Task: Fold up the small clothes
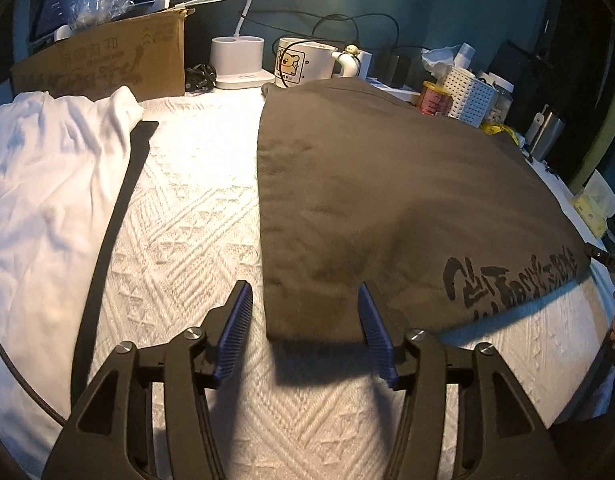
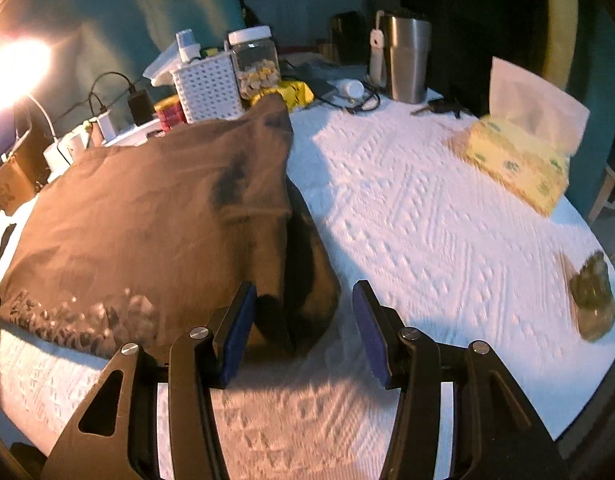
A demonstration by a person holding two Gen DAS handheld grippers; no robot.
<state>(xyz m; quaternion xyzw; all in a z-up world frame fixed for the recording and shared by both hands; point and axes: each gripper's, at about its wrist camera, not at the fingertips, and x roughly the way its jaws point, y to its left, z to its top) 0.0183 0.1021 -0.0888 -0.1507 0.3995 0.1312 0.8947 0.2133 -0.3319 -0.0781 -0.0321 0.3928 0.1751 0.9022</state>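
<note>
A dark brown garment [image 1: 387,184] lies folded flat on the white textured cover [image 1: 195,216], its black printed lettering [image 1: 507,280] along the near edge. My left gripper [image 1: 306,314] is open, and the garment's near left corner lies loose between its blue pads [image 1: 243,312]. In the right wrist view the same garment [image 2: 147,216] shows a tucked sleeve fold at its near right corner. My right gripper [image 2: 303,318] is open around that corner, its pads not pressing on the cloth.
A white garment [image 1: 47,180] and a black strap [image 1: 115,220] lie to the left. Along the back stand a cardboard box [image 1: 107,60], mug [image 1: 303,62], white basket [image 2: 207,88] and steel tumbler [image 2: 407,60]. A tissue pack [image 2: 519,160] sits at the right.
</note>
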